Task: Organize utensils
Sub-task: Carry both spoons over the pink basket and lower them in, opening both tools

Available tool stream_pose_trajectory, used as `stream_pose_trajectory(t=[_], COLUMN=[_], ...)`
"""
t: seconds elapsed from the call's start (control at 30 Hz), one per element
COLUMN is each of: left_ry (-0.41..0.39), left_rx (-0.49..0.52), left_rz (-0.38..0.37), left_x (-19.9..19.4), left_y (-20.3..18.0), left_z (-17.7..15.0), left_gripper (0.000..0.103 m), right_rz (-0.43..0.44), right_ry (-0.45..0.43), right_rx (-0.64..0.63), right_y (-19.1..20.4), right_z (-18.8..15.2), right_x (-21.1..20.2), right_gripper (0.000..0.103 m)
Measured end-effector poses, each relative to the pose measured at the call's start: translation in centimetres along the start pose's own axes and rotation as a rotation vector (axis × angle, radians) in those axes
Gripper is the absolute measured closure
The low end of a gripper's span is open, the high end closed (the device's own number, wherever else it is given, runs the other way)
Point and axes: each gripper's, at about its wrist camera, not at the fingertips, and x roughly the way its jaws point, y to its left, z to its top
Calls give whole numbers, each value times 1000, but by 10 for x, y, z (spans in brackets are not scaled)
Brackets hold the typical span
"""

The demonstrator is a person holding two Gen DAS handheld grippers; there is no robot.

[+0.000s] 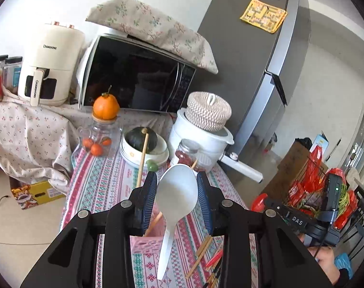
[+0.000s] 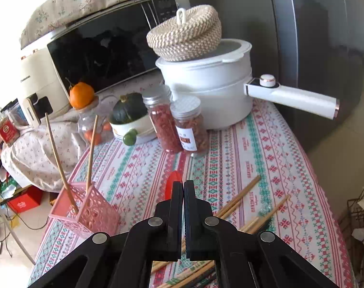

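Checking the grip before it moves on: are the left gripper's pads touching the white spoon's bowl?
Touching. In the left wrist view, the left gripper has both blue pads pressed against the white spoon bowl's edges, handle hanging below.

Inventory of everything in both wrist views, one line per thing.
white spoon: 1, white, in left gripper
pink basket: 1, pink, table's near left edge
chopsticks in basket: 2, wooden, leaning upright
loose chopsticks: several, wooden, flat on tablecloth
tablecloth: 1, red-green patterned, over table
spice jars: 2, clear with reddish contents, before pot
pot: 1, white, by fridge
woven mats: stack, beige, on pot lid
squash: 1, dark green, in stacked bowls
microwave: 1, black-fronted, behind
air fryer: 1, cream, left of microwave
fridge: 1, grey, right
left gripper: black, shut on spoon
right gripper: black, shut; red piece beside tip, grip unclear
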Motion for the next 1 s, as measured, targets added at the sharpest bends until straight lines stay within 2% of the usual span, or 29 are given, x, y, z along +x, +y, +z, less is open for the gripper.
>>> stream_pose_trajectory(t=[0.17,0.3,0.63,0.77,0.83,0.9,1.0], left_ry=[-122,-167,-149,-111,-80,-64,-45], left_rx=[6,22,70,76,74,59,46], left_rz=[10,26,77,88,106,113,131], left_x=[8,30,86,99,101,98,87], left_y=[1,2,10,12,13,16,19], left_z=[8,7,-5,-9,-10,-11,-11], left_gripper=[67,67,67,65,58,42,32], right_rz=[22,40,58,51,47,40,32], right_ry=[-90,-138,-206,-224,-229,-236,-251], right_rx=[26,30,64,65,61,55,55], right_y=[15,28,43,48,51,55,58], right_z=[11,16,23,26,27,28,29], right_x=[-20,-28,-33,-31,-31,-30,-29], right_gripper=[103,103,103,103,102,102,102])
